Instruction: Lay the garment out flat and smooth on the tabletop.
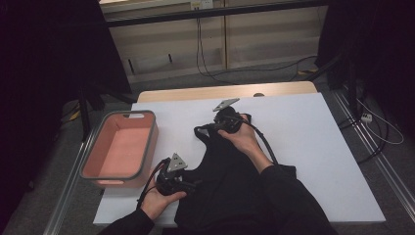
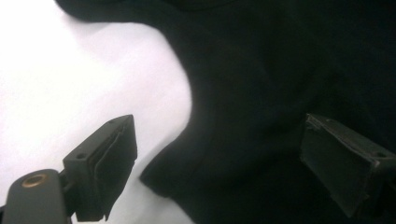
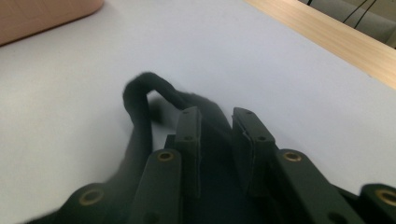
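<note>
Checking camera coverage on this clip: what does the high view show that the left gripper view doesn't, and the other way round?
High view alone: the pink basket, both hands, the right tool at the black garment's strap, the floor cables.
Left gripper view alone: the left tool seen close, its jaws wide apart astride the garment's curved edge, which lies between them ungripped.
Shared: the black garment and the white table.
</note>
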